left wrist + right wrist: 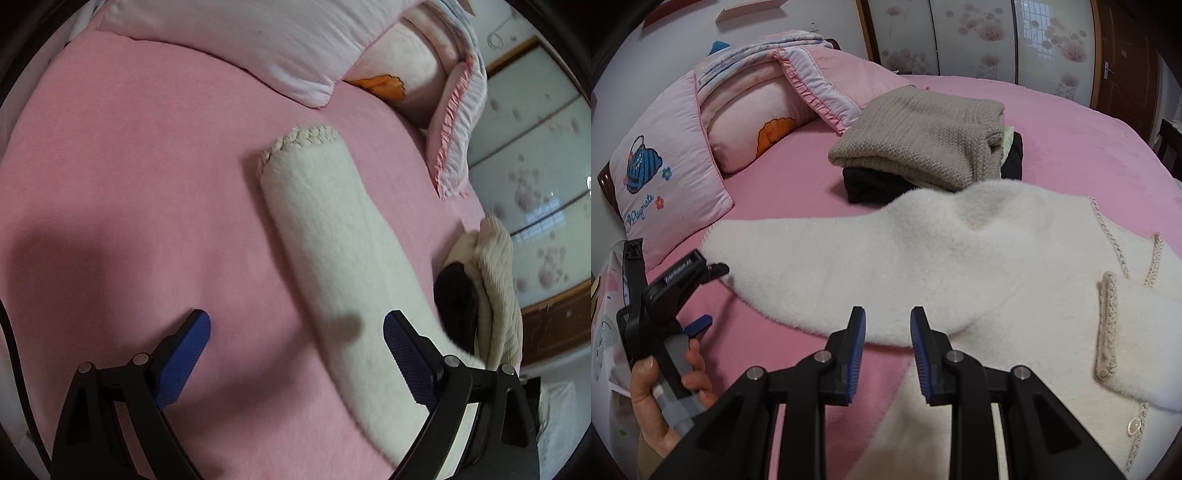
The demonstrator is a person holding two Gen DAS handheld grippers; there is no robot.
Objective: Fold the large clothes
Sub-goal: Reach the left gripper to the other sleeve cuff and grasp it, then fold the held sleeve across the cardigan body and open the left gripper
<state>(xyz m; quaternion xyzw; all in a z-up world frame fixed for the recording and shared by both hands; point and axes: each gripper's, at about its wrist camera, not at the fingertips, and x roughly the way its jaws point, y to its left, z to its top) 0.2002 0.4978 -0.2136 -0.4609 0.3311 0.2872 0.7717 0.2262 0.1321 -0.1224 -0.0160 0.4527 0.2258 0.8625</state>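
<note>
Sleeve [332, 236] of white sweater [960, 258] lengthwise, braided cuff [299, 138] toward pillows [258, 48].

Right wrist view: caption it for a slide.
Right gripper open above fluffy white sweater spread on pink bed.

My right claw [888, 325] hangs over the near edge of the cardigan [960, 266], which lies spread on the bed [1089, 140]. Its sleeve [332, 236] stretches away between the fingers of my left claw [297, 332]. Behind the cardigan sits a stack of folded clothes [923, 144]. Pillows [665, 177] lie to the left, at the bed's edge.
</note>
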